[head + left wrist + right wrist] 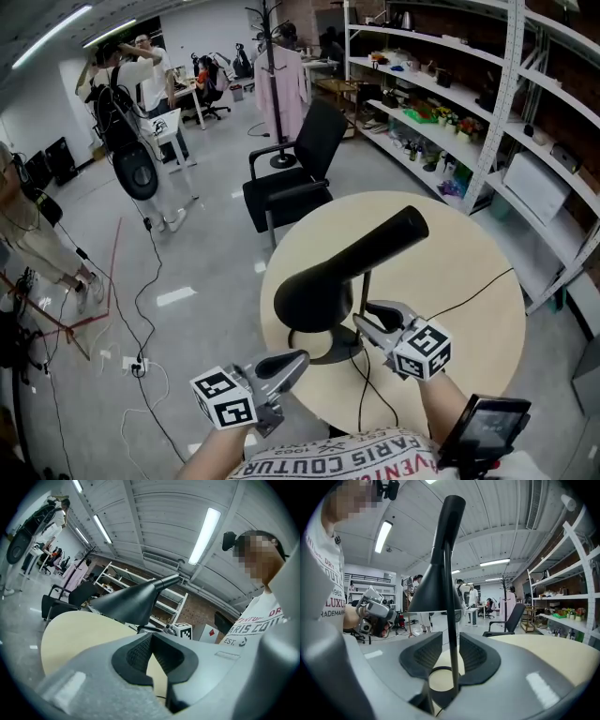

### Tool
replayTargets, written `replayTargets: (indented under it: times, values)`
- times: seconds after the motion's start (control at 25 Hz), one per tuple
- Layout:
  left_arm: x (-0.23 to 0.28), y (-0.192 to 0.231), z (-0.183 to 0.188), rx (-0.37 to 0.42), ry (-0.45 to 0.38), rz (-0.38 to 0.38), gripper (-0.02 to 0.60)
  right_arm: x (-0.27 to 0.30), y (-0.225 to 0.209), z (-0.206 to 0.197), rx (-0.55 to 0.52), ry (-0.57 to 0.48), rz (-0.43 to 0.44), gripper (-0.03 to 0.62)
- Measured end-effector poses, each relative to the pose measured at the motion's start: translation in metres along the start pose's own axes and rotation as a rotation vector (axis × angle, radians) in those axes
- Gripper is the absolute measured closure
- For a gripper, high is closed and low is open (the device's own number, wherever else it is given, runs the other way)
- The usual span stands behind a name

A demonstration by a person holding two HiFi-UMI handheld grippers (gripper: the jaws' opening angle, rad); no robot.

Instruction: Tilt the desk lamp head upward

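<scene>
A black desk lamp stands on the round beige table [450, 272]. Its cone-shaped head [347, 267] [126, 604] [438, 588] points its wide mouth down toward me. A thin stem [364, 286] [451, 620] rises from a ring base [328, 352] [438, 669]. My right gripper [364, 317] [451, 653] is open at the lower stem. The stem runs up through the gap between its jaws, and no pad visibly touches it. My left gripper [298, 358] [151, 637] is shut on nothing. It hovers at the table's near edge, left of the base and below the lamp head.
The lamp's cable [478, 286] trails right across the table. A black chair [295, 178] stands behind the table, with shelving [450, 103] along the right wall. A coat rack [279, 84] and people stand farther back. A dark phone-like device [483, 431] is by my right arm.
</scene>
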State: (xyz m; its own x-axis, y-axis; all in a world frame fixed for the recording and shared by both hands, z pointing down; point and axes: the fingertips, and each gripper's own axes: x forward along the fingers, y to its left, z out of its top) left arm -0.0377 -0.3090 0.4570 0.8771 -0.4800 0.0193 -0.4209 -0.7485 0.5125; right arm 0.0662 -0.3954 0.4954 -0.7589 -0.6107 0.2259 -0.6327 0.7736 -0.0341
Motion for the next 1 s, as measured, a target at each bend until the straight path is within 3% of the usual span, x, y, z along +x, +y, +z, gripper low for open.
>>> replayTargets:
  times: [0.2,0.36,0.6,0.68,0.84,1.0]
  values:
    - [0.000,0.006,-0.004,-0.031,-0.038,0.001,0.580,-0.001,-0.002,-0.001,0.004,-0.010,0.007,0.541]
    - [-0.001,0.008,-0.003,-0.067,-0.050,-0.001,0.580,0.002,-0.003,-0.001,-0.043,-0.003,-0.006,0.548]
    - [0.004,0.015,0.010,-0.139,-0.162,-0.014,0.578,-0.001,-0.007,-0.002,-0.037,-0.007,-0.022,0.549]
    - [0.006,0.021,0.012,-0.188,-0.196,-0.024,0.578,-0.001,-0.007,-0.003,-0.034,-0.010,-0.025,0.549]
    - [0.007,0.032,0.010,-0.319,-0.256,-0.060,0.497,-0.001,-0.005,-0.003,-0.021,-0.018,-0.017,0.546]
    - [0.010,0.041,0.012,-0.475,-0.347,-0.118,0.477,-0.001,-0.004,-0.001,-0.032,-0.020,-0.022,0.548]
